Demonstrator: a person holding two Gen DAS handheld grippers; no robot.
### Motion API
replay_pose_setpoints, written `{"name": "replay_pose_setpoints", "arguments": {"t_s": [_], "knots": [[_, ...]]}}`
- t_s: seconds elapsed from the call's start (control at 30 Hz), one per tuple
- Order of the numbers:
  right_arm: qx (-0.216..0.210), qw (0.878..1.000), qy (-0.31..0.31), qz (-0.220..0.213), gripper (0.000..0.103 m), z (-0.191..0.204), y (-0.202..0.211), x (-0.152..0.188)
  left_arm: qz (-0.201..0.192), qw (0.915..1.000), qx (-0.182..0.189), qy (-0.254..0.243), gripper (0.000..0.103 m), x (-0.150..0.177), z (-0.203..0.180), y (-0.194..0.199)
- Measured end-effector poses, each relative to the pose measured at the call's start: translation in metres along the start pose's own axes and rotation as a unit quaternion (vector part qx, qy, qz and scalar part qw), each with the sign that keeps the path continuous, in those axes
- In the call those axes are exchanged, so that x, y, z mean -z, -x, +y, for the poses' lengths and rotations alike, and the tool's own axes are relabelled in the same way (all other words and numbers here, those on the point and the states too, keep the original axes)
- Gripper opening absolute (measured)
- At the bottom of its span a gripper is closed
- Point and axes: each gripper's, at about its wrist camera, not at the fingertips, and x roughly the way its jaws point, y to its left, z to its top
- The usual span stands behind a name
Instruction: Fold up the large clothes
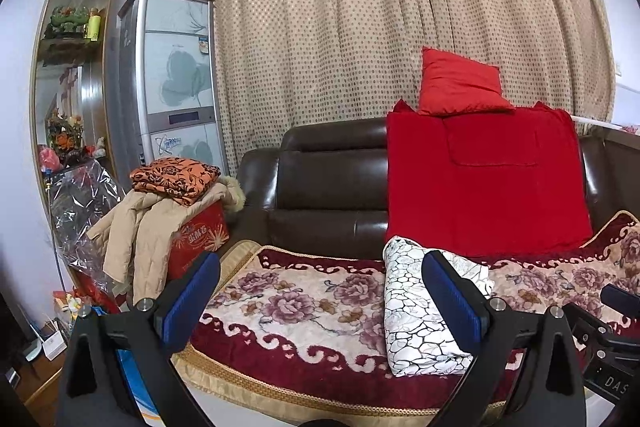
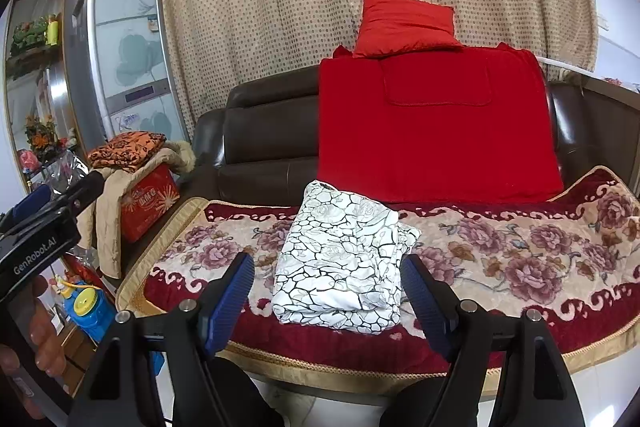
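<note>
A white cloth with a black crackle and rose print (image 2: 340, 263) lies folded into a thick rectangle on the floral sofa cover (image 2: 520, 259). It also shows in the left wrist view (image 1: 416, 311). My right gripper (image 2: 328, 291) is open and empty, held in front of the sofa with the folded cloth between and beyond its blue pads. My left gripper (image 1: 320, 295) is open and empty, left of the cloth; its right pad overlaps the cloth's edge in view. The left gripper also shows at the left edge of the right wrist view (image 2: 44, 223).
A red blanket (image 2: 436, 123) drapes the brown leather sofa back (image 2: 268, 139), with a red cushion (image 2: 404, 25) on top. Left of the sofa a red box (image 1: 200, 235) carries a beige coat and an orange patterned cloth (image 1: 176, 179). Curtains and a tall cabinet unit (image 1: 176, 75) stand behind.
</note>
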Motion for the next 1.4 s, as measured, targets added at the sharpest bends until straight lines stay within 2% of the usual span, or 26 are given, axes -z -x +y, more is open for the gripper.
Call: {"name": "replay_pose_setpoints", "arguments": {"t_s": [0.77, 1.4], "knots": [[0.001, 1.000, -0.004, -0.011, 0.080, 0.000, 0.019, 0.000, -0.014, 0.9999, 0.003, -0.003, 0.101, -0.008, -0.004, 0.021], [0.031, 0.999, -0.017, -0.001, 0.080, -0.015, 0.015, -0.007, 0.004, 0.9984, 0.043, -0.036, 0.101, -0.014, -0.038, 0.007]]}}
